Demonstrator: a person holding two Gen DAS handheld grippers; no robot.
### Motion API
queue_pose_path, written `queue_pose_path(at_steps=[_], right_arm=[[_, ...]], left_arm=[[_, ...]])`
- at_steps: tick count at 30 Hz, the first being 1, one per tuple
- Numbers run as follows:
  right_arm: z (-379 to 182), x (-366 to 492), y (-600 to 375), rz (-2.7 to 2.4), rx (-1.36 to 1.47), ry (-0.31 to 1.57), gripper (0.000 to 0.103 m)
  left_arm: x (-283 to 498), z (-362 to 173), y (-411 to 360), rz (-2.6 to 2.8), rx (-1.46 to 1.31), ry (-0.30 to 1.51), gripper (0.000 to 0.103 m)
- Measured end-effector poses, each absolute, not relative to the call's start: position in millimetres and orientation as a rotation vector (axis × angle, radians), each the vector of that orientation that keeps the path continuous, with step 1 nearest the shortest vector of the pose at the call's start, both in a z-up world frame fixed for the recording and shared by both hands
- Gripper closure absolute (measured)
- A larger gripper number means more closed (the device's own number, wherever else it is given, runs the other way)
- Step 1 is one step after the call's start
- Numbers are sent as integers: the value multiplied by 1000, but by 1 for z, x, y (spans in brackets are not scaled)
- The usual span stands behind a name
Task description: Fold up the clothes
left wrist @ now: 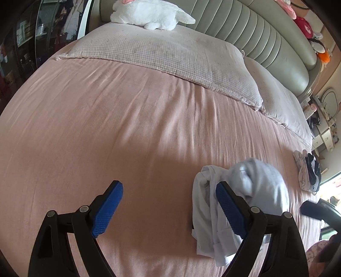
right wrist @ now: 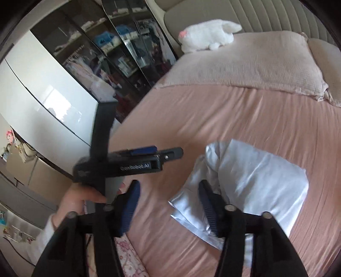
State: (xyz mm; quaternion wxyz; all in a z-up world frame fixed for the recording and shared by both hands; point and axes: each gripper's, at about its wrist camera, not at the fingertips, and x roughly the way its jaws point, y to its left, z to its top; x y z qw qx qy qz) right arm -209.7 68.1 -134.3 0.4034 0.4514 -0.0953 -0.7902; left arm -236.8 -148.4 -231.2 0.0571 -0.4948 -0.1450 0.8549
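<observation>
Bed [left wrist: 106,119]: covered by a pink sheet; it carries everything and shows soft creases running toward the headboard.
Wardrobe [right wrist: 119,53]: dark glass-fronted cabinet beside the bed; hanging clothes and boxed items show dimly behind the glass, too blurred to name further.
Pillows [left wrist: 170,55]: two checked ones at the head of the bed, with a white plush toy [left wrist: 147,15] resting on the farther one.
Garment in hand [right wrist: 251,176]: a pale blue-white piece, bunched and half folded, lying on the sheet near the bed's front edge, just ahead of both tools.
Clothes pile [left wrist: 307,170]: small heap of patterned and dark pieces near the bed's far side edge, well apart from the pale garment.
Left tool [left wrist: 169,204]: fingers spread wide, nothing between them; its right finger overlaps the garment in its own view, and contact cannot be told.
Right tool [right wrist: 169,206]: fingers apart and empty, above the garment's near edge.
Step in hand: judged to be regrasping to fold the pale garment.
Doing it well: spread the bunched part flat first, pinch two matching corners, lift evenly, lay edge onto edge, then smooth the crease.
</observation>
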Motion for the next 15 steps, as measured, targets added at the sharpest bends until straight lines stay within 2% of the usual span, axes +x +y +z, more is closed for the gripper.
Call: queue_pose_path(at_steps=[1,4,6,9,12,15], right_arm=[[-125,-206,82,-2045,1090,-283,20],[-118,-202,121,-2247,1045,-305,20],[-139,-210,132,-2412,1152,-116,20],[-180,-213,137,-2540,1256,311,21],[-201,-214,142,-2511,1264,391,21],[-210,-221,135,-2497,1228,348,21]], left_arm=[[-238,-231,-146,2579,-1493,-443,13],[-238,-229,-131,2531,-1457,-404,13],[-236,-226,-114,2503,-1422,-332,13],[-232,-224,-83,2405,-1367,-235,13],[-227,-221,-56,2300,-1308,-192,13],[-222,-221,-33,2287,-1298,-58,13]])
